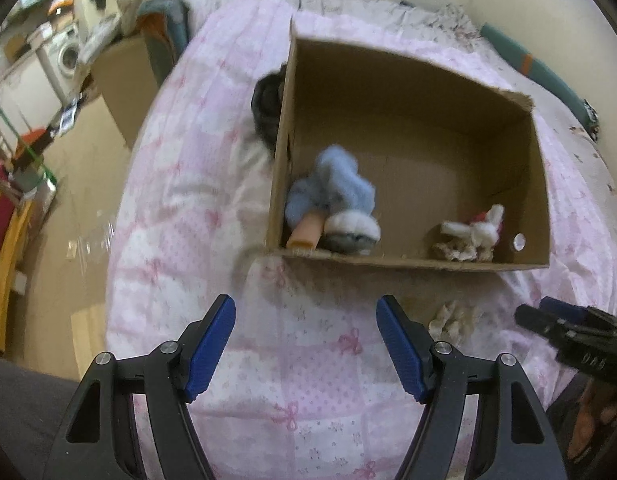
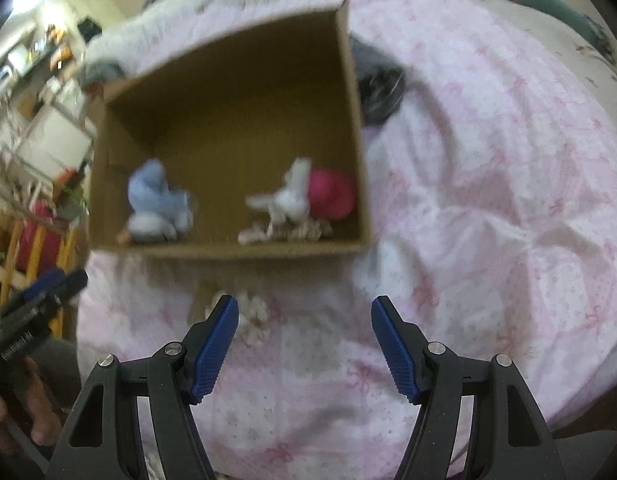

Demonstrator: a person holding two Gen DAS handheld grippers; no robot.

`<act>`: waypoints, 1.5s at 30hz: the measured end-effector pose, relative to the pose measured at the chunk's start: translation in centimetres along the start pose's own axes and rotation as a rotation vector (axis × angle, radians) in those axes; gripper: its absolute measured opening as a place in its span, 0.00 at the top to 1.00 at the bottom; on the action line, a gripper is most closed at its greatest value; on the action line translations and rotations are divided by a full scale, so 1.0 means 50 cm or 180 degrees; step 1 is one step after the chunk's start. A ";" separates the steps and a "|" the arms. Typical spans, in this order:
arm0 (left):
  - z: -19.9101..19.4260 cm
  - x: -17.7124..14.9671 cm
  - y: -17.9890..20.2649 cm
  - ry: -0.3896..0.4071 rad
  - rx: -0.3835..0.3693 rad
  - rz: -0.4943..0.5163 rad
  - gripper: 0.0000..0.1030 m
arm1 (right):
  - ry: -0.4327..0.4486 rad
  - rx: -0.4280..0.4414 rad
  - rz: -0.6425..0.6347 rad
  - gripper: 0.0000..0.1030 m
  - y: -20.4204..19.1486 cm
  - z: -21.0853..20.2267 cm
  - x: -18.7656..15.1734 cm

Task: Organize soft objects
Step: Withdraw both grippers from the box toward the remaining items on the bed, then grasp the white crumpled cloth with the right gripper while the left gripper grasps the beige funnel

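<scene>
An open cardboard box (image 1: 404, 262) (image 2: 228, 250) lies on a pink quilted bed. Inside it at the left lies a blue plush doll (image 1: 336, 196) (image 2: 158, 204). At the right lies a white rabbit toy with a pink part (image 1: 476, 232) (image 2: 304, 196). A small cream soft toy (image 1: 452, 318) (image 2: 250, 314) lies on the quilt in front of the box. My left gripper (image 1: 306, 346) is open and empty above the quilt, left of the cream toy. My right gripper (image 2: 304, 344) is open and empty, with the cream toy by its left finger.
A dark furry object (image 1: 268, 106) (image 2: 378, 84) lies beside the box's outer wall. The bed edge drops to the floor at the left (image 1: 88, 216), with shelves and a washing machine (image 1: 64, 56) beyond. A wall runs behind the bed.
</scene>
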State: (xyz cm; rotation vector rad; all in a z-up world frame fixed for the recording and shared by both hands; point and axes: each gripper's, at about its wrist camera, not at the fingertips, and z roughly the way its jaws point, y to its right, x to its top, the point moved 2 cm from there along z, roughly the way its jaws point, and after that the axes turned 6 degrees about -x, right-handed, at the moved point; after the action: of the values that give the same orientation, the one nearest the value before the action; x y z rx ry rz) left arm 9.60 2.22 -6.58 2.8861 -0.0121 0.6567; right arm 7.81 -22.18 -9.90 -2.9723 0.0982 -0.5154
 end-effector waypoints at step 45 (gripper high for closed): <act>0.233 -0.040 0.176 -0.0844 -0.0476 0.0733 0.85 | -0.0203 0.0234 0.0061 0.78 -0.010 0.000 -0.025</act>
State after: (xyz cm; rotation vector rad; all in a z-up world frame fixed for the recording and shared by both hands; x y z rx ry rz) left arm 12.37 -8.57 -16.22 2.8250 -0.4158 0.2868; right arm 6.67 -21.58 -10.24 -2.9099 0.0992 -0.4123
